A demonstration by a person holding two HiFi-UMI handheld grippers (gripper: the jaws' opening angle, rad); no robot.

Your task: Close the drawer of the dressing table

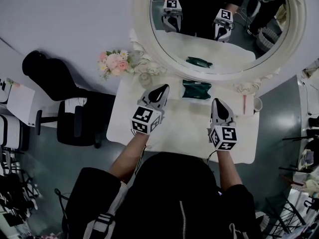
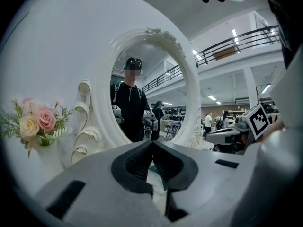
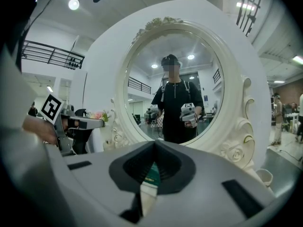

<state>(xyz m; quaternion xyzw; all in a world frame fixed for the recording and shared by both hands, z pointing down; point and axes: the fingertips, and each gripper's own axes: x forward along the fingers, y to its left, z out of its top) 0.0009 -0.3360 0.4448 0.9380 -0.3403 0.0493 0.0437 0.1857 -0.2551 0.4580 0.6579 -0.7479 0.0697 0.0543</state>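
Head view: the left gripper (image 1: pixel 162 89) and right gripper (image 1: pixel 217 103) were held side by side over the white dressing table (image 1: pixel 184 126), both pointed toward the oval mirror (image 1: pixel 143 39). A green pouch (image 1: pixel 196 89) lay ahead of the tips, between the two. Flowers (image 1: pixel 114 62) stood left of the left gripper, and a cup (image 1: pixel 256 104) stood right of the right one. The drawer was hidden below the table's front edge. Left gripper view: the left gripper (image 2: pixel 151 144) was closed, jaws meeting, nothing held; the mirror (image 2: pixel 102 103) stood ahead and the flowers (image 2: pixel 37 122) to its left. Right gripper view: the right gripper (image 3: pixel 154 145) was likewise closed and empty; the pouch (image 3: pixel 152 171) was seen below its tips.
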